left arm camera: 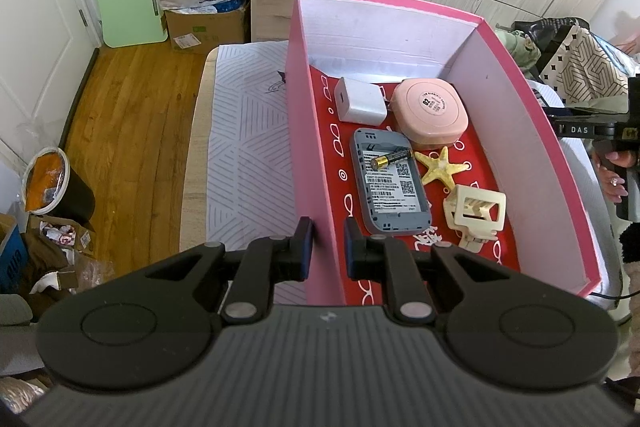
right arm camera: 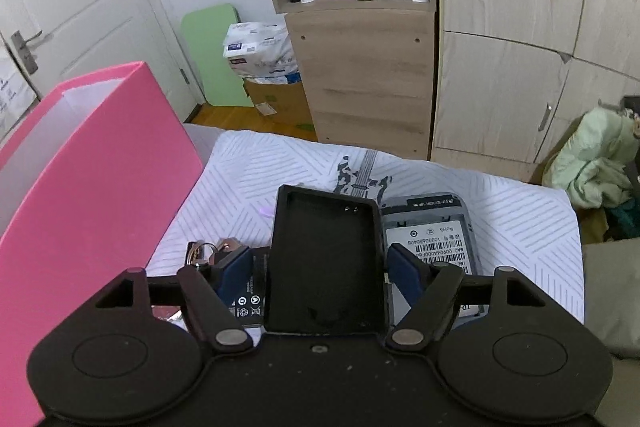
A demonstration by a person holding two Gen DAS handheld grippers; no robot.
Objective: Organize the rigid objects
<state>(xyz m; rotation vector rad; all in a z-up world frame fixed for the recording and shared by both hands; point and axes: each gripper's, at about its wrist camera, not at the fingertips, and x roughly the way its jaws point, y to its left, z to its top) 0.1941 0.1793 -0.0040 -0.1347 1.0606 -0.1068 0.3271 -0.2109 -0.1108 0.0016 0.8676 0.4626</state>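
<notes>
Black linked left tongs, blue pads, silver pivot pins, ribbed grey housing, possibly painted nails.

Ahead of both grippers: warm wooden plank floor, white panelled door, light-oak shelf cabinet, pale wardrobe doors.

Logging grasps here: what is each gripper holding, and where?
Left gripper clamps the pink box's near side wall. Right gripper straddles the black tray's long edges; grip uncertain.
</notes>
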